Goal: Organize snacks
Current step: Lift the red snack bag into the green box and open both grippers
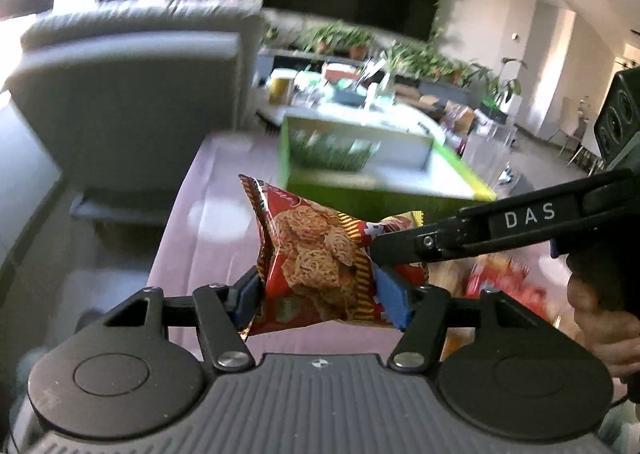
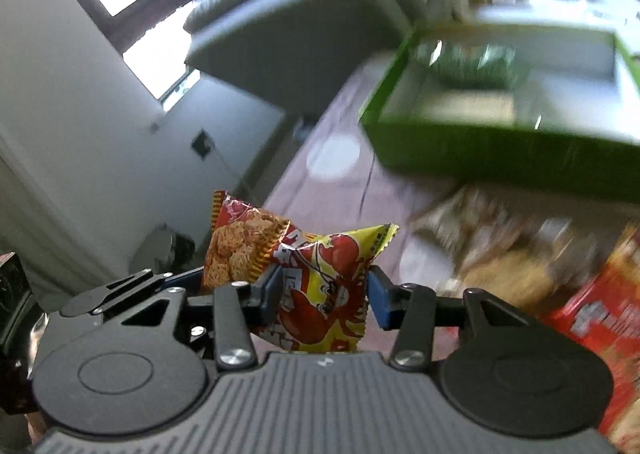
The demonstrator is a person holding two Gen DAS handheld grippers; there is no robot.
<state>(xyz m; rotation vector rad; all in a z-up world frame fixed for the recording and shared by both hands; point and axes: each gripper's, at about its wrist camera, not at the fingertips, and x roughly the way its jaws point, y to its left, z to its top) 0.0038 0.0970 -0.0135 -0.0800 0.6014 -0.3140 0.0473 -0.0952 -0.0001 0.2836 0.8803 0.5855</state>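
Note:
My left gripper [image 1: 320, 300] is shut on a red snack packet [image 1: 316, 258] printed with round noodle crackers and holds it above the pink tablecloth [image 1: 208, 222]. Close beside it on the right, my right gripper [image 2: 325, 294] is shut on a yellow and red packet [image 2: 328, 294] with a crawfish picture. One finger [image 1: 404, 248] of the right gripper reaches across in front of the red packet's right edge. The red packet [image 2: 240, 250] also shows at the left of the right wrist view. A green box [image 1: 380, 190] stands open just beyond both grippers.
The green box [image 2: 480, 142] has a pale inside with a green-patterned packet [image 2: 472, 66] at its far end. More snack packets [image 2: 520, 254] lie blurred on the cloth at the right. A grey armchair [image 1: 132, 94] stands left of the table. A hand [image 1: 600, 318] grips the right gripper's handle.

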